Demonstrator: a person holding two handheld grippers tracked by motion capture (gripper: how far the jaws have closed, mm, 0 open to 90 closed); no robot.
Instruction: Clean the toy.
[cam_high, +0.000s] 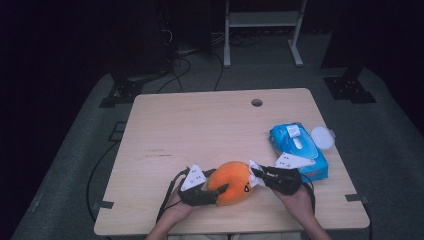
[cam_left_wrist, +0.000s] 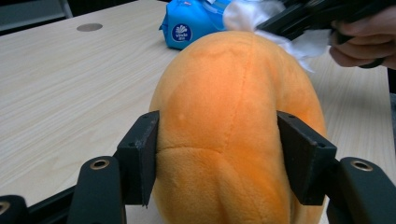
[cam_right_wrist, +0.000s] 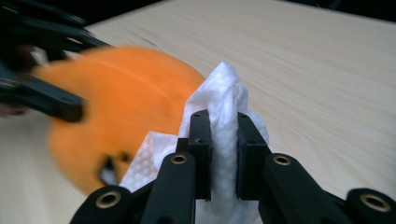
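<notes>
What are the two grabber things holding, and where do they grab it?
The left gripper squeezes the orange plush toy by its two sides. The right gripper pinches a crumpled white tissue around its middle, against the toy.

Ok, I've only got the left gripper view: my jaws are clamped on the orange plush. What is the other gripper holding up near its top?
Observer: The right gripper is shut on a white tissue, bunched between its pads.
Operator: Is the tissue touching the orange plush toy?
Observer: Yes. In the high view the tissue sits against the right side of the orange plush toy.
Operator: Where did the tissue come from? I see just a blue corner.
Observer: A blue tissue pack lies on the table beyond the right hand, with a round white lid beside it.
</notes>
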